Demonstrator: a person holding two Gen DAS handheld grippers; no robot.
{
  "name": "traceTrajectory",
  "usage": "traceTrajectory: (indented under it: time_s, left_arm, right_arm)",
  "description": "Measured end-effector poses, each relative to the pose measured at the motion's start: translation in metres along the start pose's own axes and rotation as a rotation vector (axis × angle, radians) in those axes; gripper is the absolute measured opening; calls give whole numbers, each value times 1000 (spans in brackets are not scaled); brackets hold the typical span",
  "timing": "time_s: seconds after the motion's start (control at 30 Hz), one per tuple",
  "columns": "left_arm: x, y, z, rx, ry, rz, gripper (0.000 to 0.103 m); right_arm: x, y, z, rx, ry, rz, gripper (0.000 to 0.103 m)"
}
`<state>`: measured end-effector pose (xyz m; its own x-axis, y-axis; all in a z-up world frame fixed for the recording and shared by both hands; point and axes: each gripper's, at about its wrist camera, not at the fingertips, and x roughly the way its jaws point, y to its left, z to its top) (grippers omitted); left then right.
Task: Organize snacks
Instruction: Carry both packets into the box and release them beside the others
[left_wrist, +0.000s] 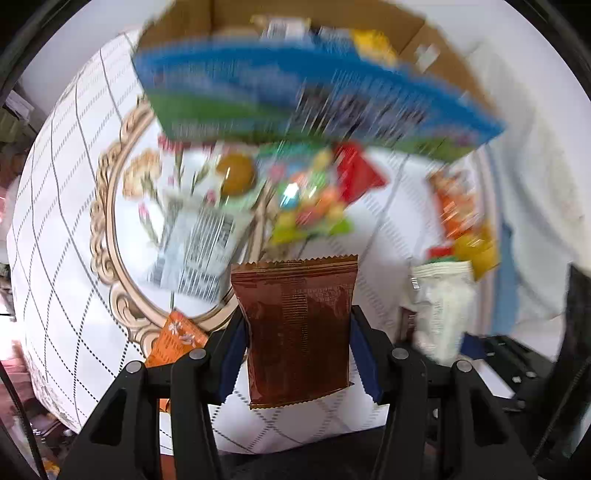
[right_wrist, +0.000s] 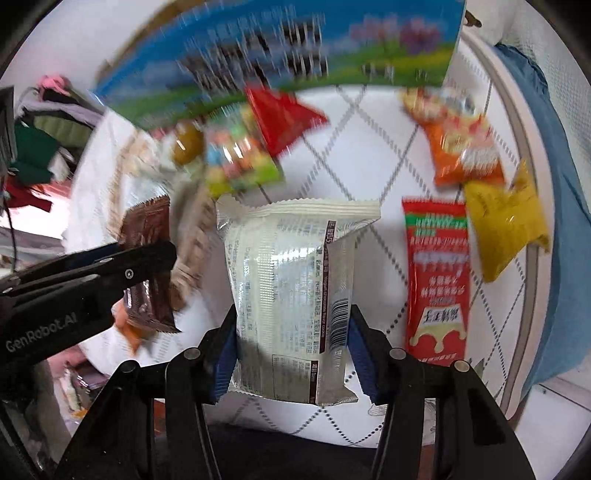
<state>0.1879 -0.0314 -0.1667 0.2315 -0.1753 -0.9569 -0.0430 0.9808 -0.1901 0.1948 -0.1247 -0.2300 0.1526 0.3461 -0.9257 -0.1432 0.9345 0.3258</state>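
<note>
Snacks are in hand: your left tool (left_wrist: 295, 328) clenches a brown packet (left_wrist: 297, 328), your right tool (right_wrist: 291, 325) a white packet (right_wrist: 288, 295) (both clear of the cloth); carry them ahead to the box (left_wrist: 314, 88).

Patterned tablecloth (left_wrist: 66, 206) — blue cloth (right_wrist: 546, 221)

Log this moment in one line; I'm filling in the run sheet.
left gripper: shut on brown snack packet | right gripper: shut on white snack packet | both packets clear of table
</note>
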Motion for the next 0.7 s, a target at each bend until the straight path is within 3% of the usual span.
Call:
traceTrajectory:
  time_s: [0.2,0.33,0.5,0.6,0.7]
  left_arm:
    - [-69,-7,71,25,-139,-88,50]
    - [-95,2,135,55,-207,-47,50]
    - [-75,27,221,40,-201,42,50]
    - [-50,46,262,42,-131,119,51]
    - [-25,66,289,18,-74,140,51]
  right_arm:
    - [-74,6,73,-7,-165,59,57]
    - [-106,-2,146,-42,-279,-28,57]
    - [-92,-14,250,-62,-254,-155,57]
    - [-71,-20,292,-63,-208,-210,57]
    - [-45,-23,325,-82,-167,-269,57]
